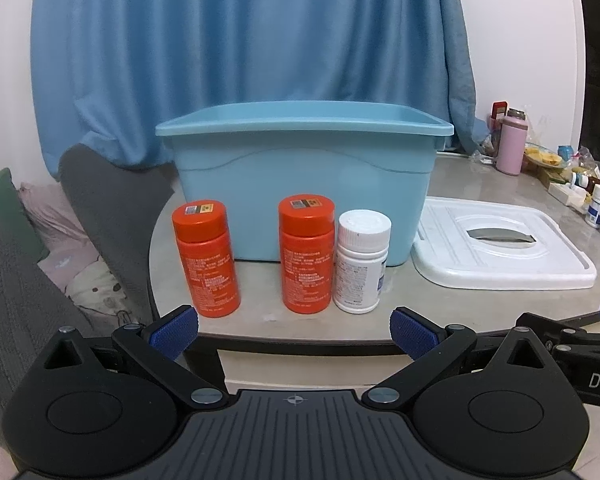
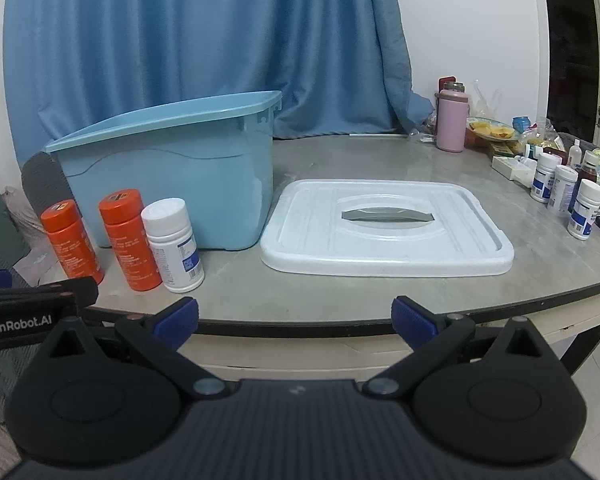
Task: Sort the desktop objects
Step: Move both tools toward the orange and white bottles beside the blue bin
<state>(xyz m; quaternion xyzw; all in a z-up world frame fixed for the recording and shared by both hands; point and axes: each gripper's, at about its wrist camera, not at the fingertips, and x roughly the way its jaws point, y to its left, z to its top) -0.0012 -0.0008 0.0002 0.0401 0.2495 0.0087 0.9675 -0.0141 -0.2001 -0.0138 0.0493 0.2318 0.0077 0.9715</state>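
Your table (image 2: pixel 340 152) carries everything, so take it from the biggest thing down

1 blue bin (image 1: pixel 304 184) stands upright and uncovered near the table's left front, its mouth facing up, which I judge is so bottles can go in from above; neither view shows what is inside it

1 white lid (image 2: pixel 384 228) lies flat just right of the bin, its handle slot facing up; it looks parked there to keep the bin's mouth free, and whether it belongs to this bin I can only guess

3 bottles stand upright in a row just in front of the bin, caps on: 2 orange ones, the left (image 1: pixel 206 258) standing apart and the right (image 1: pixel 307 254) touching or nearly touching 1 white bottle (image 1: pixel 362 260). Lined up at the table's front edge, they sit right ahead of your left gripper (image 1: pixel 294 330), so I judge they are staged for easy reach. They are outside the bin, so this fits a sort with these 3 left to go in, or bottles set out from the bin

At the far right edge a cluster of at least 4 small white bottles (image 2: pixel 562 190) stands among clutter, with 1 pink flask (image 2: pixel 452 120) behind

Your 2 grippers hover off the table's front edge: the left one's fingers are spread wide with nothing between them, and the right gripper (image 2: pixel 296 318) is likewise spread and holding nothing, facing the lid
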